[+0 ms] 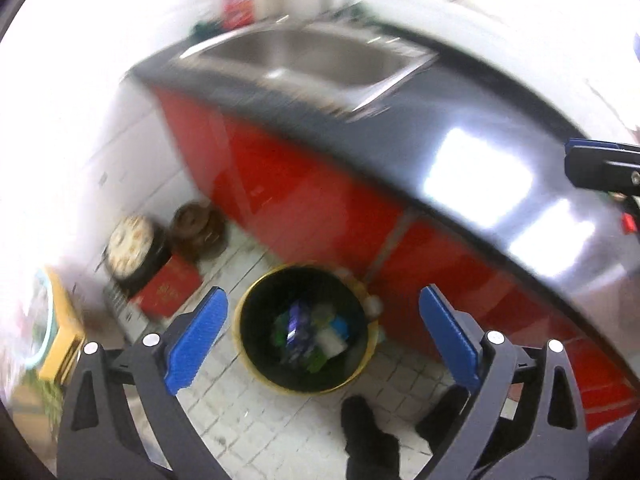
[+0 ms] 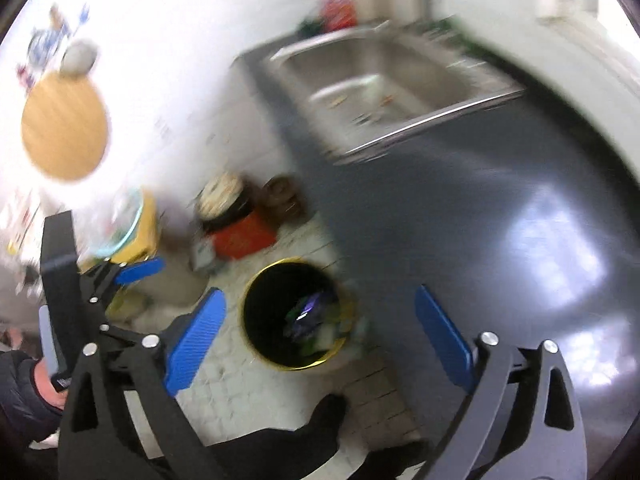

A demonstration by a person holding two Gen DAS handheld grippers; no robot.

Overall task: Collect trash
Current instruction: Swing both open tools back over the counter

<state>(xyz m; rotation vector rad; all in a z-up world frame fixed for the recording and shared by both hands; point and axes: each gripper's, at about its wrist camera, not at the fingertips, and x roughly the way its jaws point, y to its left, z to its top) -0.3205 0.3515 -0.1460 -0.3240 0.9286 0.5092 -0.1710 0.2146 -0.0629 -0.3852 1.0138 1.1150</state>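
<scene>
We hold the left gripper and right gripper spread and empty above the bin, counter at two o'clock.

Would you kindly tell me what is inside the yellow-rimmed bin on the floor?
The bin holds a blurred heap of trash: purple, green, white and blue pieces. Anything beneath that top layer is covered.
</scene>
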